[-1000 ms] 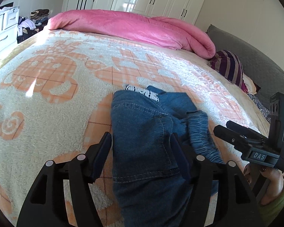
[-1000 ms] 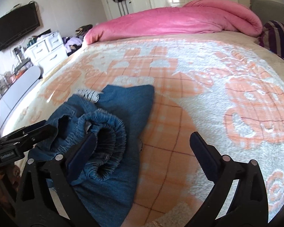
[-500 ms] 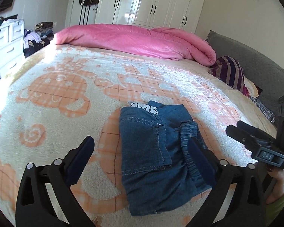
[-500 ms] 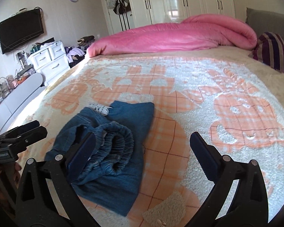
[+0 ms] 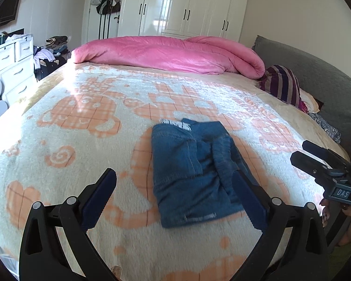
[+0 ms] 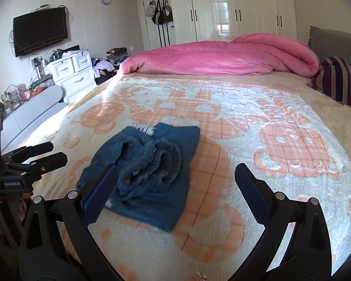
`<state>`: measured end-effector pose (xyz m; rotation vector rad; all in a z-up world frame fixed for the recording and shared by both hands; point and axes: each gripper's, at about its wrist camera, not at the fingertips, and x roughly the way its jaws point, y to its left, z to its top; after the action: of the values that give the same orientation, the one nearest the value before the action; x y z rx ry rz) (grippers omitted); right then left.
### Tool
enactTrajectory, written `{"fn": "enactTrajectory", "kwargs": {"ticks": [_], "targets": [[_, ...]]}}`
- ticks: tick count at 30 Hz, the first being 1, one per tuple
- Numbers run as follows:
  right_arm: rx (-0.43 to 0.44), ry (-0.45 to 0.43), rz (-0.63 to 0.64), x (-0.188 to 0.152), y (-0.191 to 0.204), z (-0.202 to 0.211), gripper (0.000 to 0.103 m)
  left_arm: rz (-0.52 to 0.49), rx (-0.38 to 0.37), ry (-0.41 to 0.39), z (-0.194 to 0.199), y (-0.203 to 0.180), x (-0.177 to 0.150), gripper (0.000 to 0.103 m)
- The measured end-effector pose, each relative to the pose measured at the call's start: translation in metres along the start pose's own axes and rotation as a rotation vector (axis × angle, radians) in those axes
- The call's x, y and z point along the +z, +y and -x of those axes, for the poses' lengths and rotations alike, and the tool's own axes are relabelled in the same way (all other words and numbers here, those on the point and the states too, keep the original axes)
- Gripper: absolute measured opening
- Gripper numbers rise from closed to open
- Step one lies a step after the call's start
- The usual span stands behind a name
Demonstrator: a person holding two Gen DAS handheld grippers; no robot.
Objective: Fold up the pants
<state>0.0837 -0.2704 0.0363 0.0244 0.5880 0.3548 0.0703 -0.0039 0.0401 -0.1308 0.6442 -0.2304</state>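
We see the blue denim pants, already folded into a compact, roughly square bundle, lying on the fleecy cream-and-orange patterned bed blanket toward the near side of the bed. A frayed white hem peeks out at the bundle's far edge, and the gathered elastic waistband sits rolled on top toward its right side, standing proud of the flat layers beneath.

Our left gripper has its fingers spread wide with nothing between them; it hangs clear of the cloth, above the near edge of the bundle. Our right gripper is likewise released and empty, with the bundle below and to the left of its fingers.

We judge the denim to be light to moderate in weight, soft and limp yet thicker than ordinary cloth, so it holds a crease fairly well but springs open where the layers stack up. It is neither fragile nor slippery, and the plush blanket should grip it. The puffy waistband looks the likeliest part to unroll. If we tidy further, we would pinch through all layers at the near corners, or press the waistband roll flat, rather than lift a single top layer.

The pink quilted duvet lies far behind, well apart.
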Motion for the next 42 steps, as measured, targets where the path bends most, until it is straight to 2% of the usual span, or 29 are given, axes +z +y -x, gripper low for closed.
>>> {"fn": "enactTrajectory", "kwargs": {"ticks": [14, 22, 34, 42], "targets": [[-0.042, 0.036, -0.002, -0.040, 0.005, 0.022, 0.094, 0.021, 0.038, 0.035, 0.016, -0.003, -0.050, 0.099], [-0.051, 0.048, -0.015, -0.062, 0.009, 0.025, 0.094, 0.031, 0.033, 0.101, 0.011, -0.001, -0.078, 0.099], [-0.079, 0.071, -0.032, -0.075, 0.006, 0.014, 0.094, 0.054, 0.039, 0.115, 0.002, 0.004, -0.083, 0.099], [-0.120, 0.078, -0.009, -0.088, 0.002, -0.007, 0.094, 0.030, 0.039, 0.121, -0.013, 0.003, -0.092, 0.099]]}}
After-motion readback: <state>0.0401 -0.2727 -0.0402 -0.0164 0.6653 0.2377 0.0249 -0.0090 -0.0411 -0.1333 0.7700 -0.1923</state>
